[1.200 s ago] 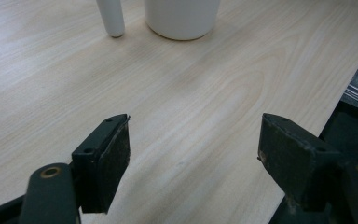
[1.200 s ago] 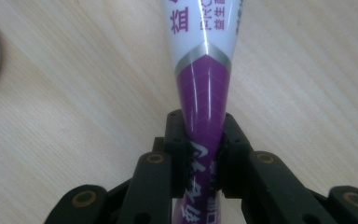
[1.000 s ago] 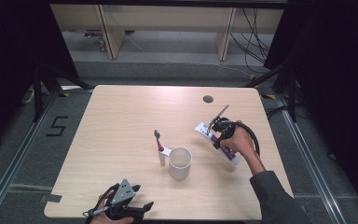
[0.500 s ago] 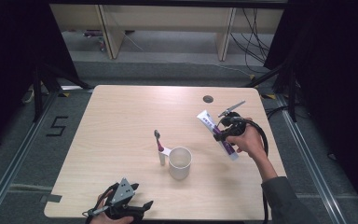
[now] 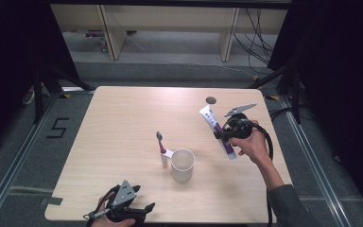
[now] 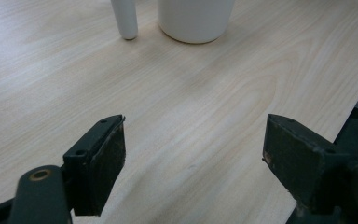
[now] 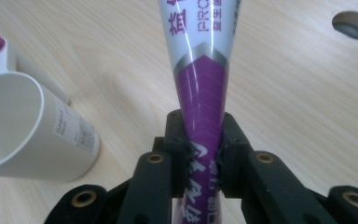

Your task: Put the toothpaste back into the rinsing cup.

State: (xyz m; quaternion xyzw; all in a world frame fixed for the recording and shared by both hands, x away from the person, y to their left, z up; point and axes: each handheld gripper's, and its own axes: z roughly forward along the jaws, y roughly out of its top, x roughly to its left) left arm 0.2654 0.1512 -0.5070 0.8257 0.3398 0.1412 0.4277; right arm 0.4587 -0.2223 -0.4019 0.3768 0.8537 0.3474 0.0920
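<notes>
— Toothpaste tube, where is it?

— Between the jaws of my right gripper. They are nearly closed, pads pressed on its purple part from both sides; the white end runs straight out ahead of them, above the table. In the high view I hold it slanted in the air, clear of the wood.

— And your left gripper?

— Jaws spread wide, nothing between them but bare wood. Ahead of them, well apart, stand the white cup and, just beside it, the toothbrush upright in its holder.
</notes>
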